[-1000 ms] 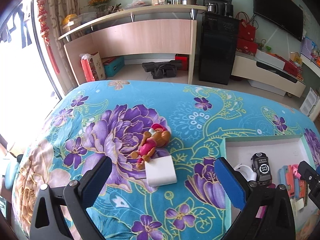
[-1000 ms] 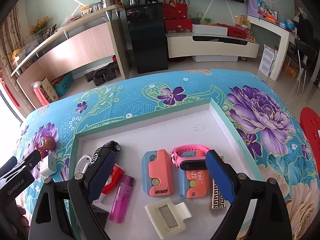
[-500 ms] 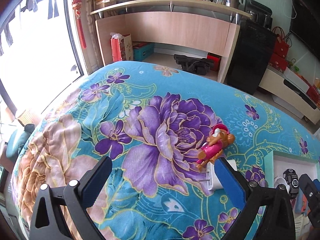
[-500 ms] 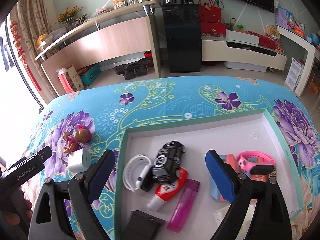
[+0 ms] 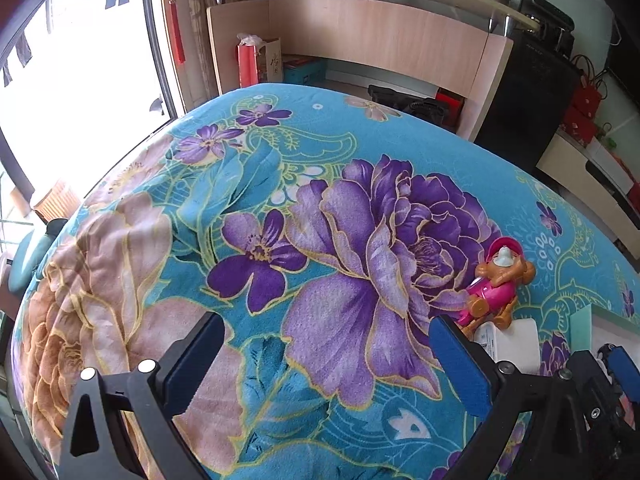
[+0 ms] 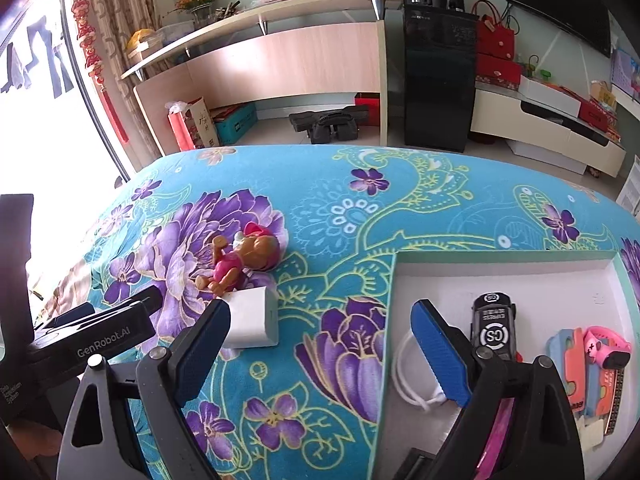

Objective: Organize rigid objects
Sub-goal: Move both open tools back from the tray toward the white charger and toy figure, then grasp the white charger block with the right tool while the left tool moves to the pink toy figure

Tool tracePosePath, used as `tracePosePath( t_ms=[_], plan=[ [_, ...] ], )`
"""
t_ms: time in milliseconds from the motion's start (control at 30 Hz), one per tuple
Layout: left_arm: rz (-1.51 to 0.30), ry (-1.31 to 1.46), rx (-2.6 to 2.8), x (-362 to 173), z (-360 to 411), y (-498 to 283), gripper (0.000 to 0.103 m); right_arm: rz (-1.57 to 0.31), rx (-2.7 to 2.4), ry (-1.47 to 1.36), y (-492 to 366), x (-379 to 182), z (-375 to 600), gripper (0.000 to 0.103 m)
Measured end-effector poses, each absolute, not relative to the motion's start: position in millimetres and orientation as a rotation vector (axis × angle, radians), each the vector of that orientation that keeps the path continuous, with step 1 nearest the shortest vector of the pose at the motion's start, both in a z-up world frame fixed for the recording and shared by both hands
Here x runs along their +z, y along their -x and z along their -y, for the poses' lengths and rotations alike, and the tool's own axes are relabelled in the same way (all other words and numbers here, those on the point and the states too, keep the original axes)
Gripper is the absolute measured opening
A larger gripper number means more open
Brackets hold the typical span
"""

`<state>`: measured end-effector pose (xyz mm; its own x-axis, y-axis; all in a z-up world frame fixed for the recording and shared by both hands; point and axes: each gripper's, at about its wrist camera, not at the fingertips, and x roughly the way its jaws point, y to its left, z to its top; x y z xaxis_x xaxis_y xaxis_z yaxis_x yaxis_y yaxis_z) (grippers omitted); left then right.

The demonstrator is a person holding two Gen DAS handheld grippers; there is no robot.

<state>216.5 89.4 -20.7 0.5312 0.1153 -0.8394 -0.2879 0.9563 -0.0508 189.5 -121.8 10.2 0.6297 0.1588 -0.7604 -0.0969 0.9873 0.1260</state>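
Observation:
A brown toy dog in pink (image 6: pixel 240 260) (image 5: pixel 496 288) lies on the flowered cloth, touching a white charger block (image 6: pixel 256 322) (image 5: pixel 512 340). A white tray (image 6: pixel 520 276) at the right holds a black toy car (image 6: pixel 492 328), a white band (image 6: pixel 404 376), a pink watch (image 6: pixel 608 348) and other small items. My right gripper (image 6: pixel 320 356) is open and empty, over the tray's left edge, its left finger by the charger. My left gripper (image 5: pixel 324 368) is open and empty over bare cloth, left of the toy and charger.
The table is covered with a turquoise cloth (image 5: pixel 280 240) with purple flowers. The left gripper's body (image 6: pixel 88 340) shows at the left of the right wrist view. Behind the table stand a wooden counter (image 6: pixel 280 64), a black cabinet (image 6: pixel 436 80) and a bright window (image 5: pixel 80 80).
Both grippers have swung left. The tray has slid to the right in both views, and the toy dog and charger now sit at the right of the left wrist view. Both stay open.

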Motion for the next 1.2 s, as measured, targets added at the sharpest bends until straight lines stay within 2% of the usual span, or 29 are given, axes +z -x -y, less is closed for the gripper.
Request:
tracePosePath(
  t_ms=[533,1000,1133,1200],
  plan=[
    [-1.033,0.218,0.31,-38,-124,-223,0.103,-0.934,0.209,0.026,-206,-26,74,0.092],
    [-1.059,0.192,0.294,-41,-118,-224,0.103,-0.958,0.2,0.064,-209,-43,62,0.09],
    [-1.058,0.187,0.284,-40,-115,-225,0.103,-0.95,0.205,0.052,-209,-41,64,0.086],
    [-1.057,0.186,0.277,-40,-113,-225,0.103,-0.948,0.214,0.047,-209,-40,64,0.074]
  ],
)
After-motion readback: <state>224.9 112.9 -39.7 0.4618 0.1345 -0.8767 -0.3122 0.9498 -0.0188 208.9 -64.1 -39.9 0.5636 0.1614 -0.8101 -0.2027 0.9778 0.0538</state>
